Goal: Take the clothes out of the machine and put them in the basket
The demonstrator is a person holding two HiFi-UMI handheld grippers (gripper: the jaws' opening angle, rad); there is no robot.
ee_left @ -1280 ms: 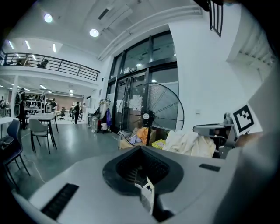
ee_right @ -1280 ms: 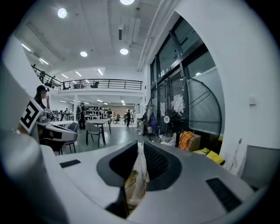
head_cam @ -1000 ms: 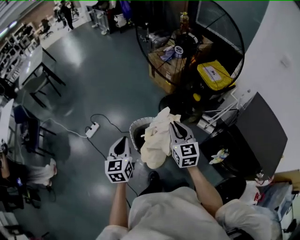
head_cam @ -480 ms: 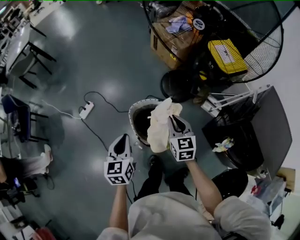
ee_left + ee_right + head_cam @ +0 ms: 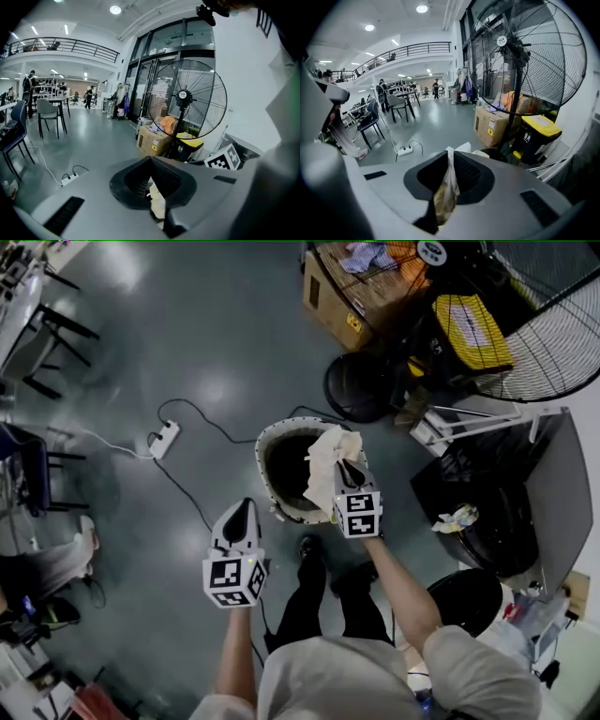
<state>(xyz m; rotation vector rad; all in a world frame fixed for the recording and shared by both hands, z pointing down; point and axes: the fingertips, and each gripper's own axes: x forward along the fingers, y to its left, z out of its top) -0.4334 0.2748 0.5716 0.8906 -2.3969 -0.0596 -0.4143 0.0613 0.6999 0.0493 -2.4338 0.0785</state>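
Cream crumpled cloth hangs over the round white-rimmed basket, pinched by a bunched fold in my right tongs, left tongs closed and empty; looks soft, light, best taken at thick folds.

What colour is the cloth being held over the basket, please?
The cloth is cream, clearest in the head view.

Head view looks steeply down; both gripper views apparently share the fan.
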